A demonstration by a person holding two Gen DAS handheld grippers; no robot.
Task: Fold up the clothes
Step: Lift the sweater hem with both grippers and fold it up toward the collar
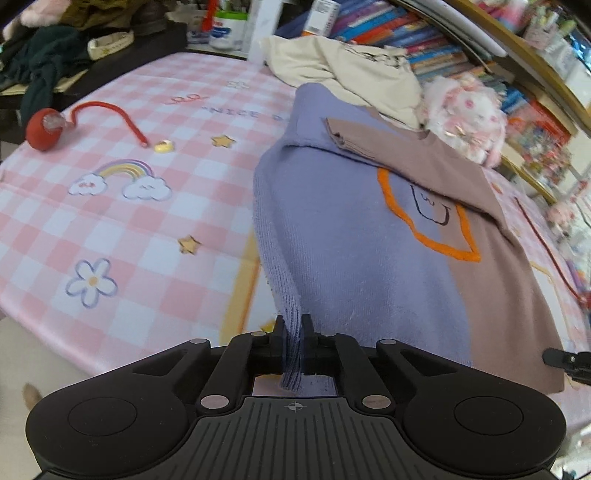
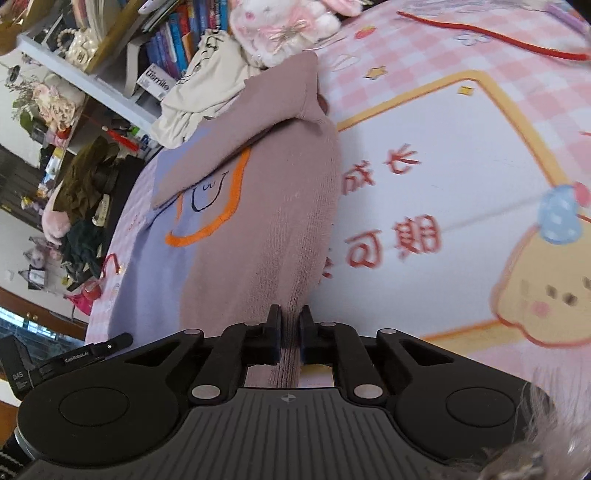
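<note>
A lilac and brown sweater point(image 1: 351, 236) with an orange outline drawing lies on the pink checked tablecloth point(image 1: 122, 218), its brown sleeve folded across the chest. My left gripper point(image 1: 294, 325) is shut on the ribbed lilac hem corner. In the right wrist view the same sweater point(image 2: 266, 206) stretches away from me, and my right gripper point(image 2: 290, 317) is shut on the ribbed brown hem corner. Both corners are lifted slightly off the table.
A cream garment point(image 1: 351, 70) and a pink plush toy point(image 1: 465, 114) lie beyond the sweater. A red ball with a red cord point(image 1: 44, 129) sits far left. Bookshelves point(image 1: 424, 33) stand behind. Printed tablecloth point(image 2: 461, 184) lies right of the sweater.
</note>
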